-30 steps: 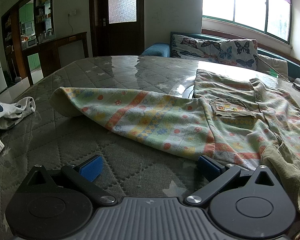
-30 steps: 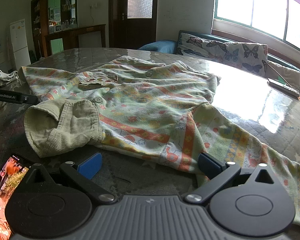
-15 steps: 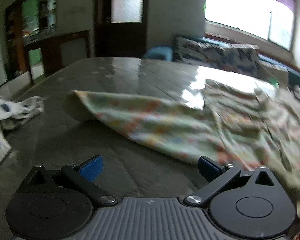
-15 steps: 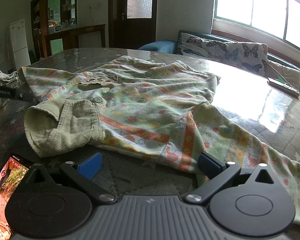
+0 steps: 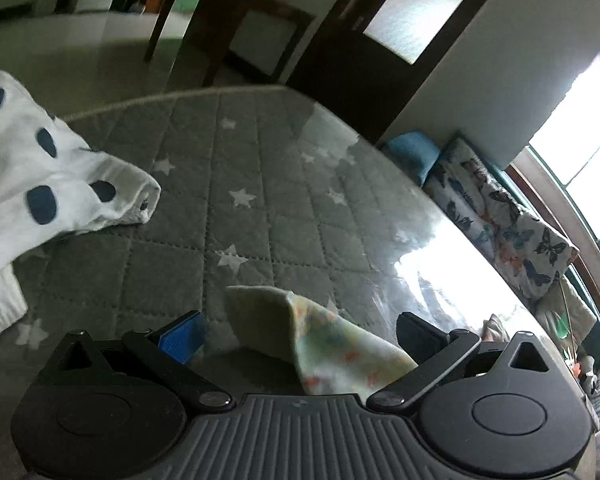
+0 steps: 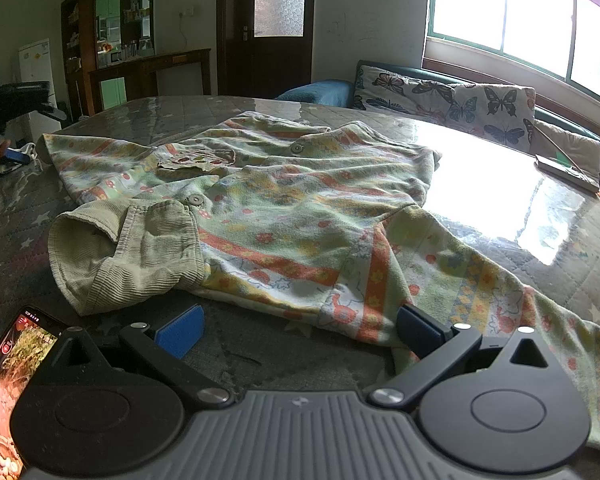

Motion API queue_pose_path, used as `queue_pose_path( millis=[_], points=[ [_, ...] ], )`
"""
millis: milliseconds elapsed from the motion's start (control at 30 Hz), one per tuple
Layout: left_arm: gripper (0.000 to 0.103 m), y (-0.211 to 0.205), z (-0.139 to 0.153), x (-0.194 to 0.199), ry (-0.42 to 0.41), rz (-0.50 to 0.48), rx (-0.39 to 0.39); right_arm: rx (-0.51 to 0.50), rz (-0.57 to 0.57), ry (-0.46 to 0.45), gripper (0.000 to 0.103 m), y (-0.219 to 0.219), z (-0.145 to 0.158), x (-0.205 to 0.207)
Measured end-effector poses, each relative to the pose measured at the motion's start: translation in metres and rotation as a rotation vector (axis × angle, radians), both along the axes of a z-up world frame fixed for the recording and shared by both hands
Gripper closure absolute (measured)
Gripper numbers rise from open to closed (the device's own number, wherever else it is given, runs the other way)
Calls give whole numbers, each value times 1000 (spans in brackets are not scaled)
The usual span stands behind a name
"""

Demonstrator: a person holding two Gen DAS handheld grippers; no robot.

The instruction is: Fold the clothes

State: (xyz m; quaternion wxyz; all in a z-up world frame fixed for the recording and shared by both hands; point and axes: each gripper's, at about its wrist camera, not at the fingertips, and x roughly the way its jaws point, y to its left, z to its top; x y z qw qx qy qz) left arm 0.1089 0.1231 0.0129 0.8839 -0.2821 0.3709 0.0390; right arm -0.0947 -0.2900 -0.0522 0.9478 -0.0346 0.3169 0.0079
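A floral child's jacket (image 6: 300, 216) with a corduroy collar (image 6: 132, 256) lies spread on the grey quilted table (image 6: 16, 216). In the left wrist view my left gripper (image 5: 300, 336) is open, tilted, with the jacket's sleeve end (image 5: 324, 344) lying between its fingers, untouched by the pads. It also shows far left in the right wrist view (image 6: 24, 98), above the sleeve. My right gripper (image 6: 300, 332) is open and empty at the near edge, just in front of the jacket's hem; its right finger (image 6: 420, 330) touches the cloth.
A white garment with dark blue dots (image 5: 40, 184) lies at the table's left. A phone (image 6: 8, 384) lies by my right gripper. A butterfly-print cushion (image 6: 448, 100) and sofa stand behind the table. A flat device (image 6: 564, 172) lies on the far right.
My left gripper has swung left and tilted, closing in on the sleeve end, which now lies between its open fingers. My right gripper has not moved.
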Motion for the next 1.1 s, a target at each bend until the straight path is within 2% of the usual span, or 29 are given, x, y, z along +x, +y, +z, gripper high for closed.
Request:
queue_pose_path(
  millis=[133, 233, 267, 367, 433, 533, 600, 633, 733, 833, 933, 1000, 1033, 1100],
  points=[
    [3, 4, -5, 12, 27, 40, -19, 0, 0, 0, 0, 0, 0, 0],
    [18, 4, -4, 17, 41, 25, -7, 0, 0, 0, 0, 0, 0, 0],
    [20, 3, -3, 19, 49, 19, -9, 1, 0, 0, 0, 0, 0, 0],
    [20, 8, -4, 19, 73, 25, -71, 1, 0, 0, 0, 0, 0, 0],
    [20, 13, -5, 16, 89, 39, -119, 1, 0, 0, 0, 0, 0, 0],
    [20, 26, -9, 9, 107, 61, -243, 1, 0, 0, 0, 0, 0, 0],
    [25, 35, -15, 8, 115, 70, -338, 1, 0, 0, 0, 0, 0, 0],
    [33, 38, -18, 9, 118, 72, -376, 2, 0, 0, 0, 0, 0, 0],
    [48, 43, -27, 14, 129, 64, -448, 3, 0, 1, 0, -1, 0, 1],
    [47, 45, -35, 16, 140, 51, -545, 3, 0, 1, 0, -1, 0, 1],
    [48, 48, -38, 20, 143, 79, -535, 4, 0, 1, 0, -1, 0, 0],
    [56, 53, -41, 22, 133, 98, -544, 4, 0, 1, 0, -1, 0, 0],
    [63, 55, -42, 23, 129, 104, -540, 4, 0, 1, 0, -1, 0, 0],
    [70, 58, -44, 26, 125, 107, -527, 4, 0, 1, 0, -1, 0, 0]
  ],
)
